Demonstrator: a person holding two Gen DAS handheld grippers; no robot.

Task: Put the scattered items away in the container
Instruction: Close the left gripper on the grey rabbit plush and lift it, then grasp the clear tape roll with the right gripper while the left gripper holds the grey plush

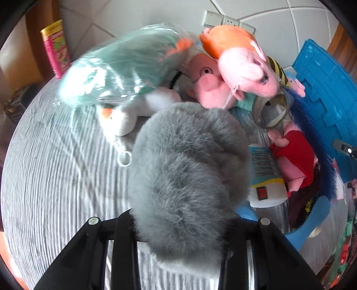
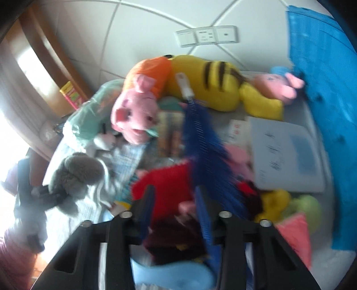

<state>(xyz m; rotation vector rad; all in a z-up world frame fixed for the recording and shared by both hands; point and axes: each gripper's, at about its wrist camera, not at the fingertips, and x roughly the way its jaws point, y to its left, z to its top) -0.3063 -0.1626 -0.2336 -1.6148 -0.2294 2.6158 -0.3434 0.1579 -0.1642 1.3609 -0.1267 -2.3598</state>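
Left gripper [image 1: 180, 236]: fingers clamped on a grey furry plush [image 1: 187, 174], which fills the middle of the left wrist view and hides the fingertips. The plush hangs over a grey-striped sheet [image 1: 55, 178]. In the right wrist view the same grey plush [image 2: 73, 174] shows at far left, held by the left gripper [image 2: 39, 191].

Right gripper [image 2: 174, 200]: fingers narrow, closed on the handle of a blue bristle brush [image 2: 200, 142], which runs up and away from the fingers. View is motion-blurred, so pad contact detail is unclear.

Just beyond the grey plush, left wrist view: a white power strip with red switch [image 1: 265, 178], a red-dressed pig plush [image 1: 292, 156], and a small white plush with an orange beak [image 1: 120, 120] with a keyring loop. Pale blue rim of the container [image 1: 312, 225] curves at lower right; the power strip and red pig lie beside or inside it, cannot tell which.

Farther: a teal plush in clear plastic bag [image 1: 125, 67], blurred, and a pink pig plush with orange top [image 1: 241, 67] piled on other toys. A roll of tape [image 1: 272, 111] sits next to it.

Right wrist view, far: yellow striped plush [image 2: 218, 87] against the wall, a white booklet [image 2: 287, 154], and a blue plastic panel [image 2: 323, 111] at right.

Back: tiled wall with wall sockets [image 1: 227, 21].
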